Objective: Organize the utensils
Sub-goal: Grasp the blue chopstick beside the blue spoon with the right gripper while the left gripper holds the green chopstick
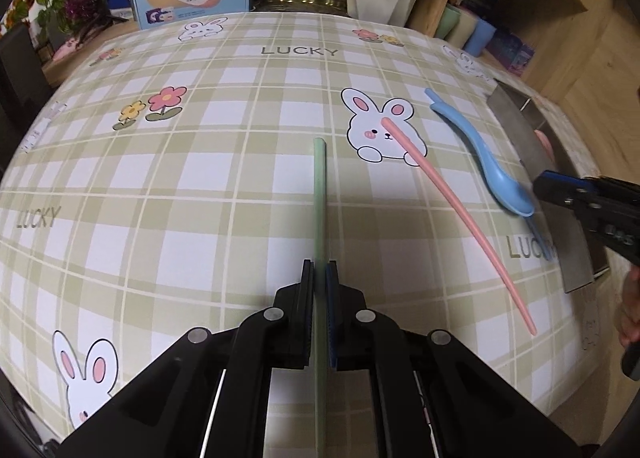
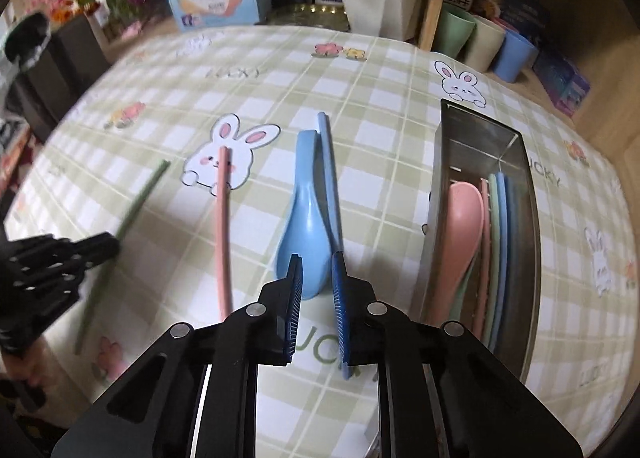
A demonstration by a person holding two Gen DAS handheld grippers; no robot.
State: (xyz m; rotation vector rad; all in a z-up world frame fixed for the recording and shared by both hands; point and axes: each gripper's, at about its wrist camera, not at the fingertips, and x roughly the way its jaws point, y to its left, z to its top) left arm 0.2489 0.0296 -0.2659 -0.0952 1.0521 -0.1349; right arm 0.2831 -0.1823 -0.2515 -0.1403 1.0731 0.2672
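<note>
The desk [image 1: 200, 186], under a checked bunny cloth, carries a steel tray [image 2: 528, 194] at the right already holding a pink spoon [image 2: 460, 226] and several flat utensils on edge. Loose on the cloth lie a blue spoon [image 2: 308, 218], a blue stick [image 2: 330, 178] leaning against it, a pink stick [image 2: 222, 226] and a green stick [image 1: 319, 194]. The left gripper [image 1: 319, 270] is clamped on the green stick near its close end. The right gripper [image 2: 316, 262] stands narrow over the blue spoon's bowl and the blue stick; whether its pads press either one I cannot tell. The step looks like lifting each piece and laying it in the tray. To do it well, the right should take one item, not both, and the left should keep the green stick level and turn it lengthwise to the tray before lowering. The tray's near end is cut off by the gripper body, and the flat pieces inside are hard to tell apart.
</note>
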